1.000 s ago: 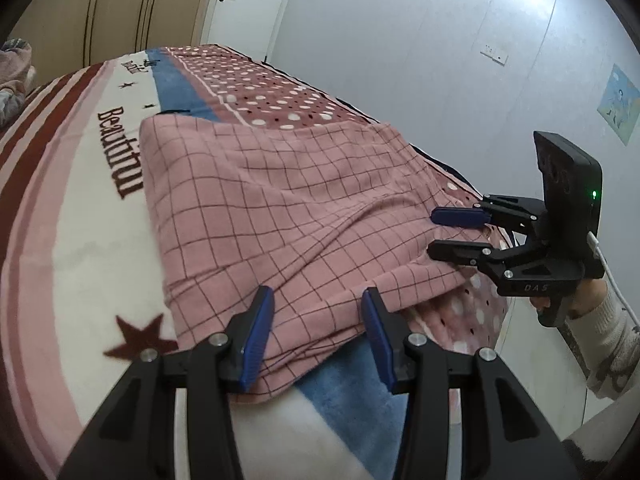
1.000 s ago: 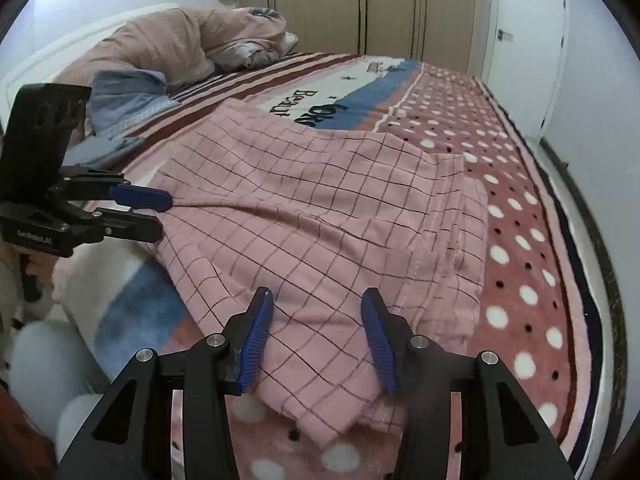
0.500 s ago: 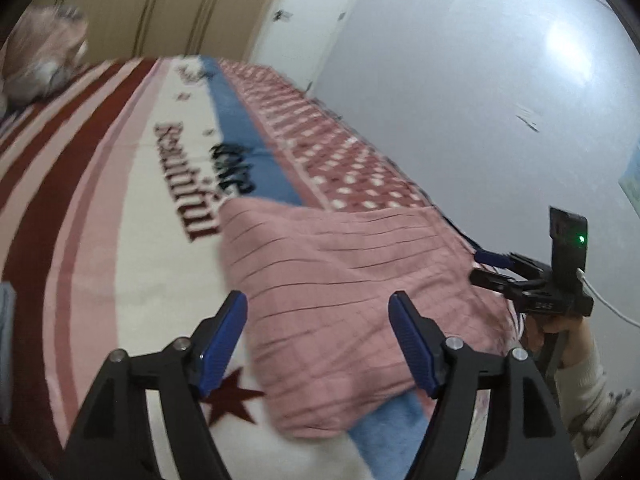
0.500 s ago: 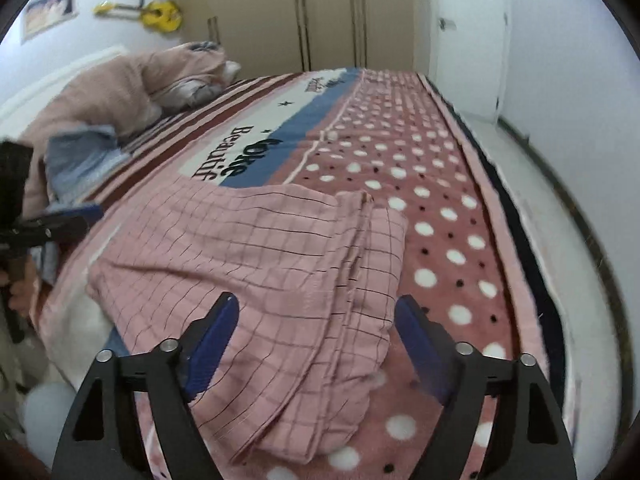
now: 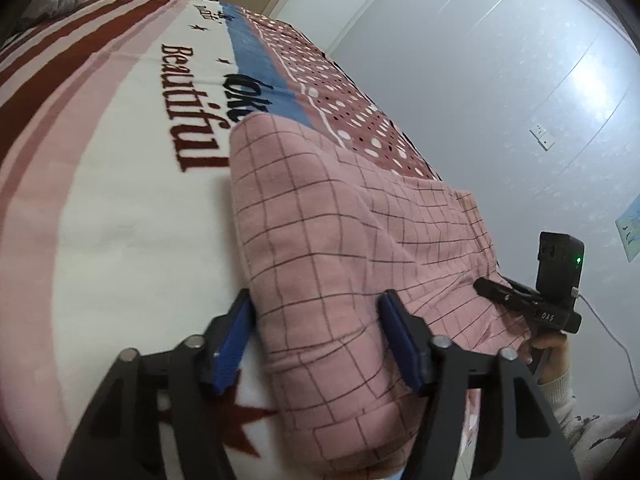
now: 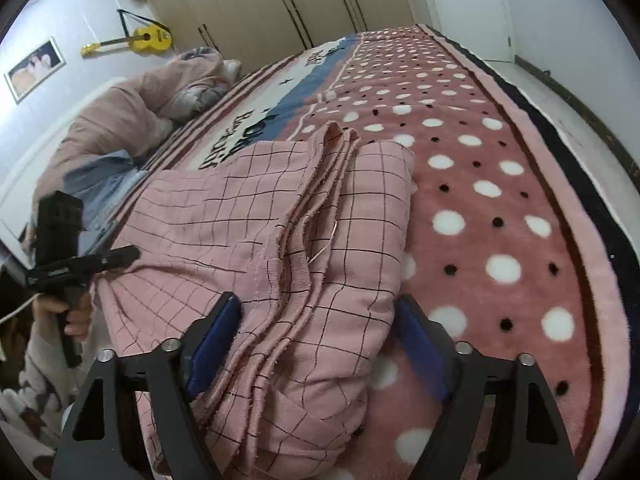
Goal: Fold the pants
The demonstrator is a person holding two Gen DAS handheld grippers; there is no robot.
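Observation:
Pink checked pants (image 5: 340,220) lie folded into a thick stack on the bed. My left gripper (image 5: 320,340) straddles the near end of the stack; its jaws are closing, with the fold's rounded edge between the blue pads (image 5: 234,336). My right gripper (image 6: 316,336) straddles the opposite end of the pants (image 6: 248,216), where several layered hems show. Its jaws are closing too, and a small gap is left at the right pad (image 6: 420,340). Each gripper shows in the other's view: the right gripper (image 5: 486,288) and the left gripper (image 6: 128,256), both at the cloth's edge.
The bed carries a fleece blanket (image 5: 120,200) with stripes, lettering and a dotted band (image 6: 500,200). A rumpled duvet (image 6: 132,120) and blue clothes (image 6: 100,176) lie at the head. Floor (image 6: 580,92) runs along the bed's side; wardrobes (image 6: 280,0) stand behind.
Both grippers have come in low over the ends of the folded pants and rolled. Their jaws, wide half a second ago, stand narrower now with cloth between them.

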